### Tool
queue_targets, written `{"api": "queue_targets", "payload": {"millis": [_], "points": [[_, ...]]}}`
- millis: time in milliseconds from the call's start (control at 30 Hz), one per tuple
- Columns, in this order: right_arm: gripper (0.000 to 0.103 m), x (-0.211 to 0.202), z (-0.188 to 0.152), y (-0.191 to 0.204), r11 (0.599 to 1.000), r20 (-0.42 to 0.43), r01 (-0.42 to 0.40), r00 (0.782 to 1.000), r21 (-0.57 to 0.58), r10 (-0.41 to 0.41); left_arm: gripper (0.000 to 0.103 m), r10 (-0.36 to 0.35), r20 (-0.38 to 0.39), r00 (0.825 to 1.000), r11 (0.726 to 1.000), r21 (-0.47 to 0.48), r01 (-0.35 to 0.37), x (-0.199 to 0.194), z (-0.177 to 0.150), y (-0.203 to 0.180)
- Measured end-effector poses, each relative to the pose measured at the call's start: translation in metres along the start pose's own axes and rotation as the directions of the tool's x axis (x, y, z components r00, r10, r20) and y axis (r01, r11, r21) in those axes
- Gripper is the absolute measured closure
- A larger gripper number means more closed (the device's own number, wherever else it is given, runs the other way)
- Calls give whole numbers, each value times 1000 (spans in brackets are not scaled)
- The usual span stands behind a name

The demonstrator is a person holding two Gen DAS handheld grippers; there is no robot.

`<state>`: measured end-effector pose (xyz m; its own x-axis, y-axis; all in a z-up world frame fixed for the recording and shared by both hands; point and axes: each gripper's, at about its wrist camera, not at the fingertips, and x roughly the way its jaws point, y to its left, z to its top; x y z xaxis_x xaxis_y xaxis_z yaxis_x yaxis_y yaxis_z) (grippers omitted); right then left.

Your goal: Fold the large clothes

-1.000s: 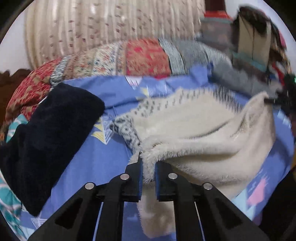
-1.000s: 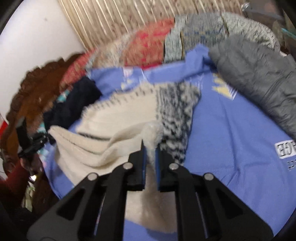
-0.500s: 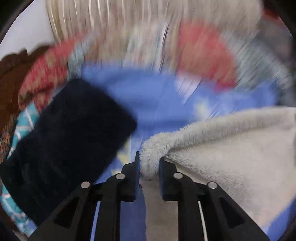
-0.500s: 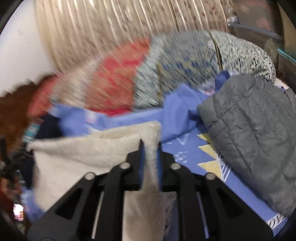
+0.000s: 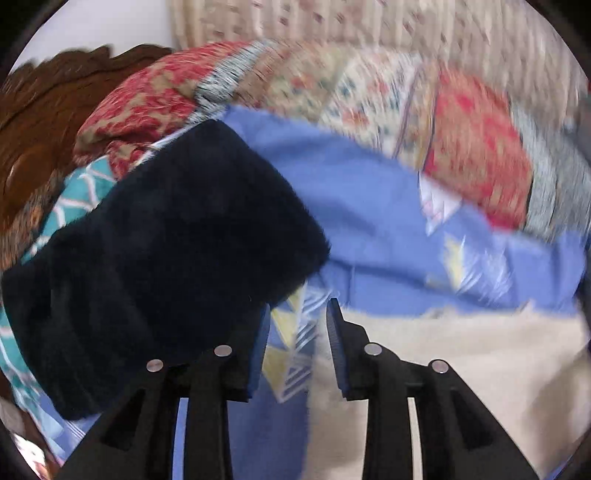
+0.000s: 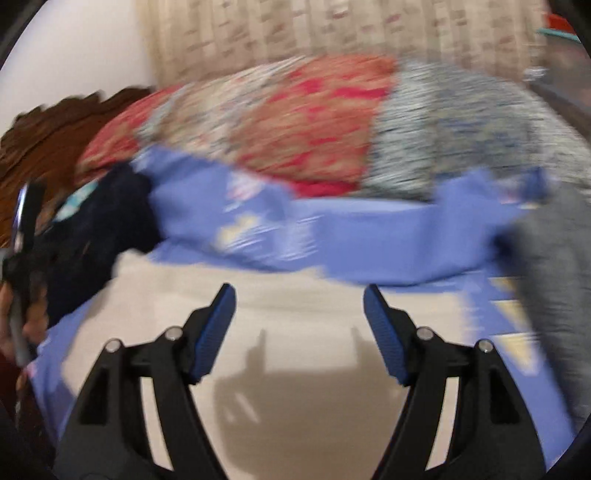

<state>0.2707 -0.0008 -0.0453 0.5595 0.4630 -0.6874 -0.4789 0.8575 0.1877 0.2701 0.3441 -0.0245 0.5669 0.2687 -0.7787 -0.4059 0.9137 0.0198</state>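
While both views are smeared by motion, the layout reads clearly enough. In the left wrist view, a carved brown headboard [image 5: 40,122] fills the upper left of the frame, and a dark navy garment [image 5: 159,266] lies bunched across the left and centre, its lower edge right by the left finger of the left gripper [image 5: 297,317]. That gripper's jaws stand apart with nothing between them but the blue patterned bedsheet [image 5: 369,206] below. The cream fleece garment [image 5: 461,369] lies flat in the lower right of the frame, its near edge beside the right finger. A red and beige patchwork quilt [image 5: 476,147] runs along the top, with a pale curtain [image 5: 369,26] behind.

In the right wrist view, the person's other hand and tool show at the far left edge, too blurred to read. The navy garment [image 6: 99,236] sits at mid left. The right gripper [image 6: 299,299] is spread wide, released, hovering over the cream fleece garment [image 6: 295,369], which spreads across the lower centre on the bedsheet [image 6: 369,236]. A grey padded garment [image 6: 554,266] lies at the right edge
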Motion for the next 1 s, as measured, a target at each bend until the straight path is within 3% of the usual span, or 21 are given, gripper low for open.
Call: {"api": "queue_targets", "payload": {"millis": [100,167,233,300,333,367,500,600,667,700,767,867,967,1000], "points": [[40,42,-10,22,998,-105,-59,993,7,60,49,-48,24,999,998,43,47,-11,-13,-20],[41,72,-20,17,1000,-166,0,986,27,4,49,-50,12,999,985,164,47,-4,-36,-53],[42,92,-28,-2,996,-182,76,981,53,-65,49,-18,-13,1000,966,259,21,10,-60,-76],[42,94,-31,-21,991,-155,47,988,127,-27,49,69,-47,996,938,342,-49,42,-81,-93],[43,90,-31,-27,985,-127,28,992,171,-6,49,117,-80,990,932,352,-82,64,-88,-92],[43,88,-32,-30,983,-118,24,993,180,-3,49,114,-105,988,942,329,-73,82,-92,-85],[57,82,-34,-39,982,-113,17,994,190,5,46,45,-75,996,965,262,-24,91,-90,-70],[62,62,-31,-69,967,-89,108,992,232,-89,46,43,-66,997,964,266,-24,92,-90,-69],[72,47,-33,-96,951,-85,153,987,269,-135,46,47,-52,998,962,270,-31,93,-91,-69],[79,38,-35,-114,940,-84,172,985,295,-154,46,52,-45,998,962,272,-38,91,-93,-69],[83,25,-38,-134,927,-80,173,985,334,-155,46,84,-27,996,952,297,-73,92,-95,-74],[82,4,-37,-133,919,-74,239,971,313,-227,46,142,-3,990,930,342,-132,88,-102,-84],[66,-24,-43,-110,933,-28,247,968,264,-248,46,167,8,986,919,362,-159,85,-101,-88],[54,-36,-48,-98,943,0,238,970,232,-245,46,169,8,986,917,364,-160,82,-100,-89]]}}
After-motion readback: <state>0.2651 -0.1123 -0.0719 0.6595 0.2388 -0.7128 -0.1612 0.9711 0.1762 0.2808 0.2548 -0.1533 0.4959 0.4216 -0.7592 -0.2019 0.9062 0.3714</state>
